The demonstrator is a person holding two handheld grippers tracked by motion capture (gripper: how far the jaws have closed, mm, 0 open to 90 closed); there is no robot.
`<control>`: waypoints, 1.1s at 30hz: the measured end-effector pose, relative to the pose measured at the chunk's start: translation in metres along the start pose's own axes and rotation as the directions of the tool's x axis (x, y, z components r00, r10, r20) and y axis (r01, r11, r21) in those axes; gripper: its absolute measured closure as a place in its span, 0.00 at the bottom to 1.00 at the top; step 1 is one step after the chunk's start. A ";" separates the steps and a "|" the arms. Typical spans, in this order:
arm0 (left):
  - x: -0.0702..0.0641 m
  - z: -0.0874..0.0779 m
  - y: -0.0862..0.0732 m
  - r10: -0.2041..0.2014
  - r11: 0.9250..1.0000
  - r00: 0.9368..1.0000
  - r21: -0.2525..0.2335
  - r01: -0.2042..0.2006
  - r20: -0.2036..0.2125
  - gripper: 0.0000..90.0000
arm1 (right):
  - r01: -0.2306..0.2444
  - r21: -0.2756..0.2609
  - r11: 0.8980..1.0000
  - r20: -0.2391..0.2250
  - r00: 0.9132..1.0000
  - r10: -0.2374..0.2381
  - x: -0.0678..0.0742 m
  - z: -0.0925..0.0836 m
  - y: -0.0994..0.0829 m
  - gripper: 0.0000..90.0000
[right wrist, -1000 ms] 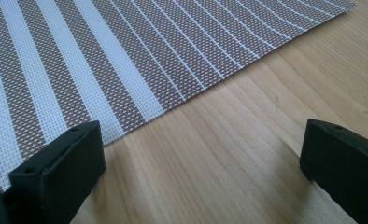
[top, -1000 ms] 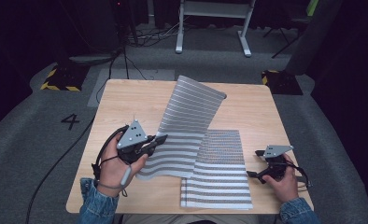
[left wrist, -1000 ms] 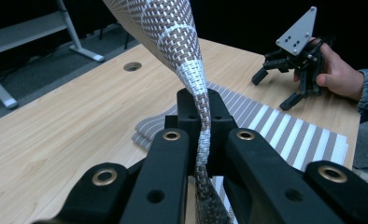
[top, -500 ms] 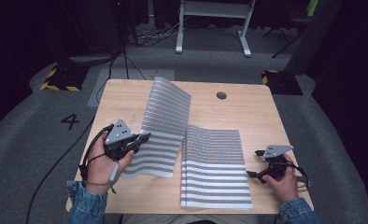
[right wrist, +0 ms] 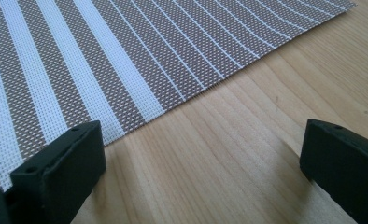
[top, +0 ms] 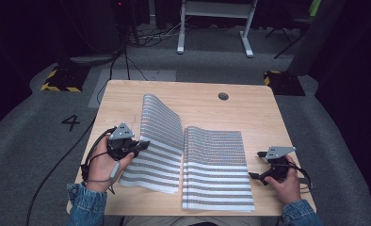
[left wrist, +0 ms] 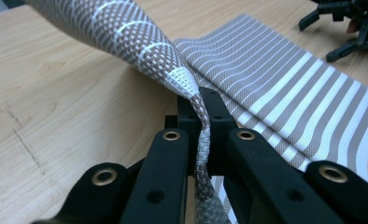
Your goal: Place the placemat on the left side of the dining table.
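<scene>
Currently left hand-held gripper (left wrist: 201, 112) pinches striped placemat's (top: 162, 136) edge, mat half-lifted over counter (top: 127, 94), right hand-held gripper (right wrist: 201, 172) gaping idle beside it; stiff weave could slip out, skewing the fold.

In the left gripper view, the striped mat (left wrist: 285, 84) runs off the top and right edges, and the strip of it pinched between the jaws of the left gripper (left wrist: 201, 119) vanishes behind them at the bottom. In the right gripper view, the mat (right wrist: 126, 51) is cut by the top and left edges. In the high view, the person's sleeves (top: 87, 207) leave the bottom edge.
</scene>
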State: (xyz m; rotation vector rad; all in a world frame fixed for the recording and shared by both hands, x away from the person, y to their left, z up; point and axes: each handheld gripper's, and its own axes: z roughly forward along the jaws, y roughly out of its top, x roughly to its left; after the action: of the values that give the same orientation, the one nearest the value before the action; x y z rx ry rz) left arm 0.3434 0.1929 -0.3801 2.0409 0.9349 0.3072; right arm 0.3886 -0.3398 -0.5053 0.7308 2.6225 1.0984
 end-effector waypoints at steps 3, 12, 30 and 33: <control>0.006 0.002 -0.001 0.032 0.998 0.999 0.054 -0.030 -0.035 0.92 | 0.000 0.000 1.000 0.000 1.000 0.000 0.000 0.000 0.000 0.00; 0.036 0.008 -0.019 0.050 0.984 0.900 0.175 0.030 -0.432 0.37 | 0.000 0.000 1.000 0.000 1.000 0.000 0.000 0.000 0.000 0.00; -0.036 0.050 -0.013 0.083 0.996 0.992 0.033 -0.080 -0.096 0.34 | 0.000 0.000 1.000 0.000 1.000 0.000 0.000 0.000 0.000 0.00; -0.046 0.072 -0.024 0.136 0.986 0.990 0.097 -0.134 -0.021 0.34 | 0.001 -0.001 1.000 0.001 1.000 -0.001 0.000 0.000 0.000 0.00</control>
State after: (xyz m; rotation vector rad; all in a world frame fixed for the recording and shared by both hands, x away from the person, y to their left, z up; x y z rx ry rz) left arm 0.3369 0.1256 -0.4380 2.1975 0.8435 0.3707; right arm 0.3887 -0.3398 -0.5054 0.7291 2.6211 1.0985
